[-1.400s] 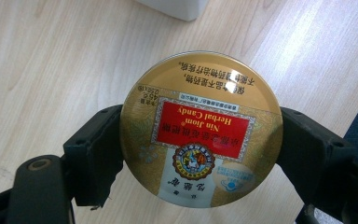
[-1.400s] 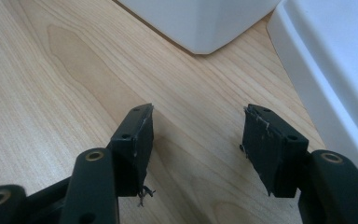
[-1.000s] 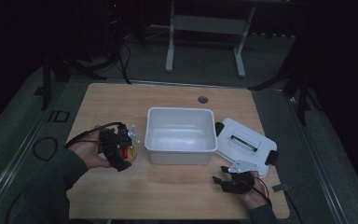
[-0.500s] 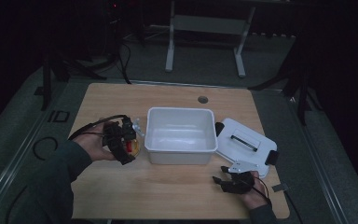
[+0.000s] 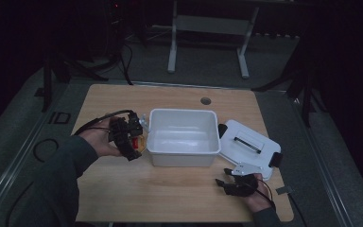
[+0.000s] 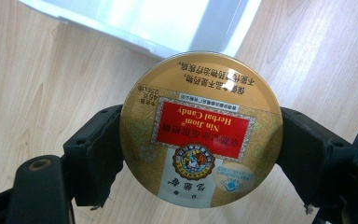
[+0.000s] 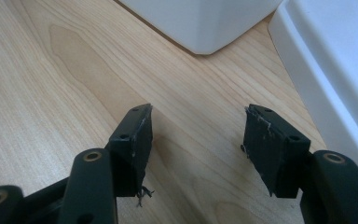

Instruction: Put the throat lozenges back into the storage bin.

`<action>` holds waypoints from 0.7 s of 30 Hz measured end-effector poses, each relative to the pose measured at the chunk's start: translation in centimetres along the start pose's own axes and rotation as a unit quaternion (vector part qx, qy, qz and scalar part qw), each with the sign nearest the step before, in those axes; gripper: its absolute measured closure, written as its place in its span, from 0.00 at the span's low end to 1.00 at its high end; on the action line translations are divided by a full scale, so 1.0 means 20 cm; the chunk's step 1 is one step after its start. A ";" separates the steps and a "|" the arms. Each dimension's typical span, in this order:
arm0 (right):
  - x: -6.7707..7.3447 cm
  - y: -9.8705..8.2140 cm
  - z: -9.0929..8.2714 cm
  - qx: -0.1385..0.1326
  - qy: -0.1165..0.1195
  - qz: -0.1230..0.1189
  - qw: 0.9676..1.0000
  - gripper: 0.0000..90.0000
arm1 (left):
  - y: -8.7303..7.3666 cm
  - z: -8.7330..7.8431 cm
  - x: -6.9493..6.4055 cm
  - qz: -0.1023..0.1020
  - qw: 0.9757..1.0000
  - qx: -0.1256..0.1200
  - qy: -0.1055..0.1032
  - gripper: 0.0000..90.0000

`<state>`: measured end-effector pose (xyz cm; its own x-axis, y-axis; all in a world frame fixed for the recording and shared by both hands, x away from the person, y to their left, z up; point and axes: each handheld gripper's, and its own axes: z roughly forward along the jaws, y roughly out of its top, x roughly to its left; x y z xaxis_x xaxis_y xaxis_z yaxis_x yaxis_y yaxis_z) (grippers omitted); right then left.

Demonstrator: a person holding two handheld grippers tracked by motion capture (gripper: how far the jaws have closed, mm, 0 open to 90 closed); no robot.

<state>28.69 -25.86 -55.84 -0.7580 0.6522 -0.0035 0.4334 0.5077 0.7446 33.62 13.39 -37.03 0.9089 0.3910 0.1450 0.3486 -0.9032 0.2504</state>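
Gripper jaws on the right gripper [image 7: 196,135] stand wide apart with nothing between them, their black pads scuffed at the tips, hanging low over the pale wooden tabletop [image 7: 51,84]. From above, this right gripper [image 5: 228,178] sits at the near right of the tabletop [image 5: 170,198], held in the person's right hand [image 5: 253,191], just short of the near edge of the flat white plastic lid [image 5: 248,149]. In the right gripper view, a rounded corner of the white rectangular plastic tub [image 7: 205,23] lies ahead of the jaws, and the lid's raised edge [image 7: 335,70] runs along the right side.

Farther up on the left, the left gripper [image 6: 200,135] is clamped on a round gold metal candy tin [image 6: 200,128], one jaw pressing each side of its rim. The tin's face points at the camera and reads upside down: a red panel with "Nin Jiom Herbal Candy", a round emblem beneath it, and lines of Chinese characters. Beyond the tin, the tub's white rim [image 6: 135,21] crosses the top of the left gripper view, with bare wood either side.

In the high view, the left gripper [image 5: 139,137] is held in the person's left hand [image 5: 99,139], a grey sleeve behind it, just beside the tub's left wall; the tin [image 5: 141,140] shows as a small red and gold spot at its tip. The tub [image 5: 182,139] stands open at the tabletop's middle. The lid lies flat and angled to its right, touching its right side, with a dark slot in its top and black latches at two ends. A small round grommet [image 5: 206,100] sits in the tabletop's far edge. Past that, a white metal frame [image 5: 208,42] stands on the dark floor.
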 end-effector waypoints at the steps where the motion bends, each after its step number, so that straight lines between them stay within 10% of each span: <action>1: 0.00 0.00 0.00 0.000 0.000 0.000 1.000 0.46 | 0.01 0.00 0.00 0.001 1.000 0.001 0.002 0.23; 21: 0.00 0.00 0.00 0.000 0.000 -0.001 1.000 0.46 | 0.14 -0.02 0.04 0.005 1.000 0.002 0.000 0.23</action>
<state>28.69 -25.84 -55.85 -0.7590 0.6511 -0.0037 0.4321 0.5080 0.7451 35.23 11.24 -35.81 0.9125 0.3812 0.1482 0.3398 -0.9082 0.2444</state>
